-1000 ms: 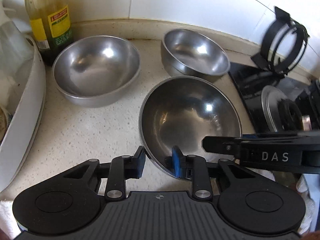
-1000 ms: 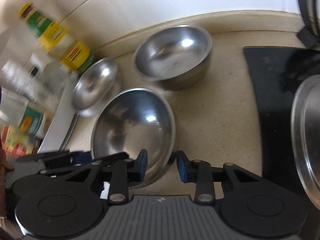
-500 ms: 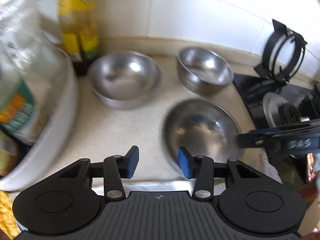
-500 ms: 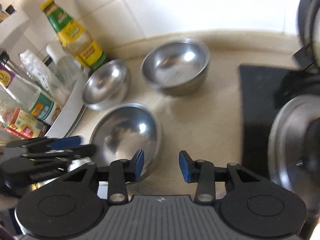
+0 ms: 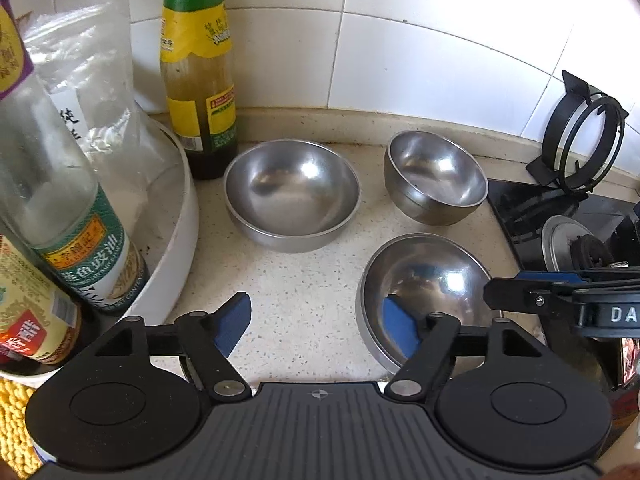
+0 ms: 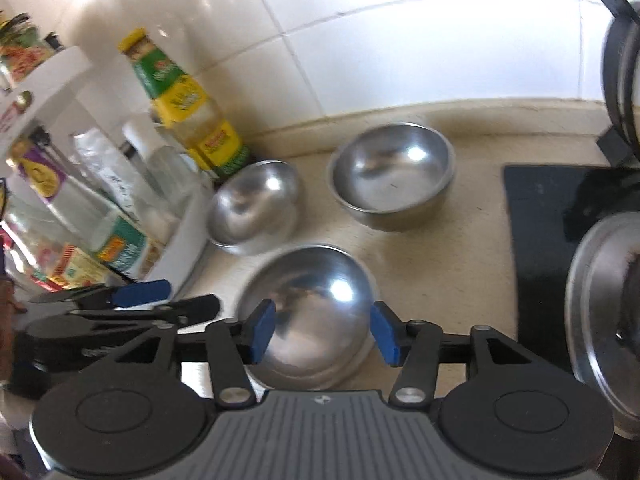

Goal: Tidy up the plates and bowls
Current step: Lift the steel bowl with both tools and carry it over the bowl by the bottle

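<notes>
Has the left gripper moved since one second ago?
Yes. The left gripper pulled back and opened; the sauce bottle by the wall now shows almost whole.

We count three steel bowls on the counter — the near bowl (image 5: pixel 424 280), the left bowl (image 5: pixel 292 196) and the far bowl (image 5: pixel 436 180). Two grippers — left gripper (image 5: pixel 320 320), right gripper (image 6: pixel 323 330). One green-capped bottle (image 5: pixel 196 68) stands behind.
</notes>
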`<state>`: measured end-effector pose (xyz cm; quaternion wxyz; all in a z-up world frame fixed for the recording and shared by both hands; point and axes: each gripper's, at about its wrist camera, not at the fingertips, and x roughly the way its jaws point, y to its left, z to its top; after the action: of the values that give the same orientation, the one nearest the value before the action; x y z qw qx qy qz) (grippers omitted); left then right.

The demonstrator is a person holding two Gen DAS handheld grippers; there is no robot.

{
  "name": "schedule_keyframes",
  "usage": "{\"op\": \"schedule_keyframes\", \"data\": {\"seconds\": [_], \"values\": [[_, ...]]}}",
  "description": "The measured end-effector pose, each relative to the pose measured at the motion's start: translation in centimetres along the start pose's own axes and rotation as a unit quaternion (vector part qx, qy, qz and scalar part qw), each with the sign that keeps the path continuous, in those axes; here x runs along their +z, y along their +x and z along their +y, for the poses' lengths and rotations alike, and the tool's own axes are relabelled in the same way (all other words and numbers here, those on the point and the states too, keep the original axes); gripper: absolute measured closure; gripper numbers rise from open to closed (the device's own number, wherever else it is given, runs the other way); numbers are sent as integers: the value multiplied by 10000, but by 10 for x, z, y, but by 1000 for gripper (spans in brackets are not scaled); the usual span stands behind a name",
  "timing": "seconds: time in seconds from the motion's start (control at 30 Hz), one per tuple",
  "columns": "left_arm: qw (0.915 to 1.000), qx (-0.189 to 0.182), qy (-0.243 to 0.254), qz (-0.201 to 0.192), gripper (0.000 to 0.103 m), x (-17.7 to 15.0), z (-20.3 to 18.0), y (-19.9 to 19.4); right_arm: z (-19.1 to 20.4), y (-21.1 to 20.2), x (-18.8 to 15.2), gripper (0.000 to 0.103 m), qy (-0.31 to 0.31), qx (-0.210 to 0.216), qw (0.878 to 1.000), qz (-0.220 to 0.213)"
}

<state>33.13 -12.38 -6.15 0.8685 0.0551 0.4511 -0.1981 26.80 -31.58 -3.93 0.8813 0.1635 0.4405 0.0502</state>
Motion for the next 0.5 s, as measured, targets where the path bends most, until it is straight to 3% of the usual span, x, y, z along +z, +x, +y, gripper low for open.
{"op": "schedule_keyframes", "data": {"seconds": [0.07,0.23,0.4,0.5], "values": [[10000,40,-21,-17,18,0,1,-1,4,5,4,34,-132,-10,9999,94],[9994,63,-350,-19,19,6,8,2,12,14,34,34,-571,-164,9981,152],[9959,1,-906,12,35,11,16,12,26,44,78,34,-1023,-106,9943,288],[9915,37,-1303,12,34,15,21,18,36,67,101,34,-1215,145,9919,346]]}}
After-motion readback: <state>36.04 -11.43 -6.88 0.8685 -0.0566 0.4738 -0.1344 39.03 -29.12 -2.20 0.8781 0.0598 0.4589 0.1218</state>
